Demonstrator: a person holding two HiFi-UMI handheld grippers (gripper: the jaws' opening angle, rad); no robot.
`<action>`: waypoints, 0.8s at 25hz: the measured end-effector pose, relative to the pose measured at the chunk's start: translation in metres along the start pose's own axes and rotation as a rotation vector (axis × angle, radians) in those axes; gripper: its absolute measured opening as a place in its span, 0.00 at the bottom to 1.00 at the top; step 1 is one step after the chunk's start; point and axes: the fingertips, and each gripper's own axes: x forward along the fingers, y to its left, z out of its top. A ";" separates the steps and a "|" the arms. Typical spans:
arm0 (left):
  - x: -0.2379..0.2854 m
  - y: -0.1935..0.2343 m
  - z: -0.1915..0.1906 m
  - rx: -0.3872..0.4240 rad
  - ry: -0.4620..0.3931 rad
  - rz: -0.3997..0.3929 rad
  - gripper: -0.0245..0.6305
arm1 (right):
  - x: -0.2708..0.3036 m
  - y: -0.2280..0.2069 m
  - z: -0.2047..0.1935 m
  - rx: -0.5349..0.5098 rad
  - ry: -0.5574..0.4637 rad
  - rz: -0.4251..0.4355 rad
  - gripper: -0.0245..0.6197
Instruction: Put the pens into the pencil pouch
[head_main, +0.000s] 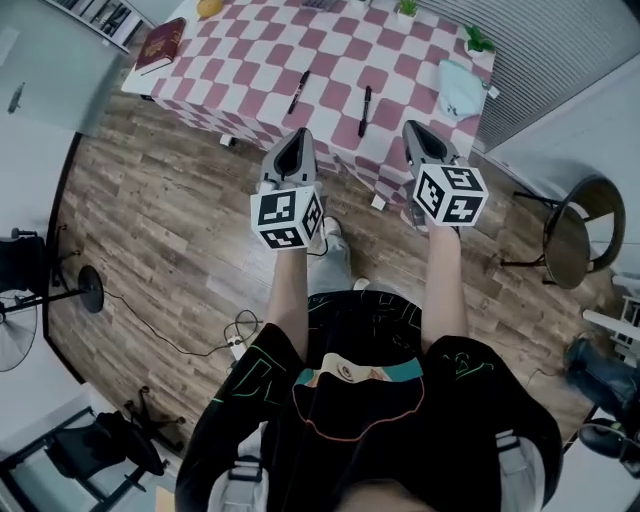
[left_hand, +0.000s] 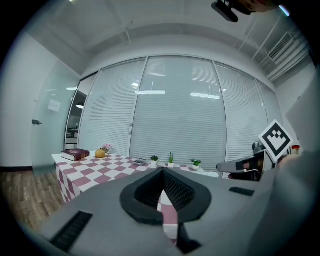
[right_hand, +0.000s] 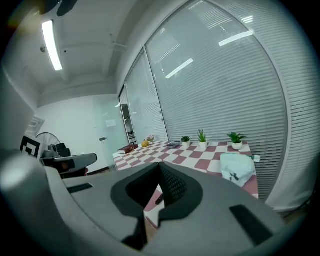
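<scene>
Checkered table (head_main: 250, 60) beyond left gripper (head_main: 302, 136) and right gripper (head_main: 413, 129), fingers together, empty.

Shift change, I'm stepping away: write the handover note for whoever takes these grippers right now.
Left gripper: shut, empty, held short of the table.
Right gripper: shut, empty, also short of the table.
Things: the left pen and the right pen lie apart on the checkered cloth near the front edge. The pencil pouch lies at the table's right end; whether it is open cannot be told.
Done: nothing, both pens untouched.
Left: pick up each pen and put it into the pouch.
</scene>
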 end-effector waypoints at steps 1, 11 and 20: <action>0.007 0.007 -0.003 -0.004 0.008 0.002 0.03 | 0.011 0.001 -0.002 0.002 0.010 0.003 0.04; 0.074 0.090 -0.016 -0.077 0.051 0.043 0.03 | 0.125 0.020 -0.002 -0.037 0.111 0.043 0.04; 0.132 0.115 -0.030 -0.117 0.099 -0.009 0.03 | 0.175 0.013 -0.005 -0.059 0.161 0.006 0.04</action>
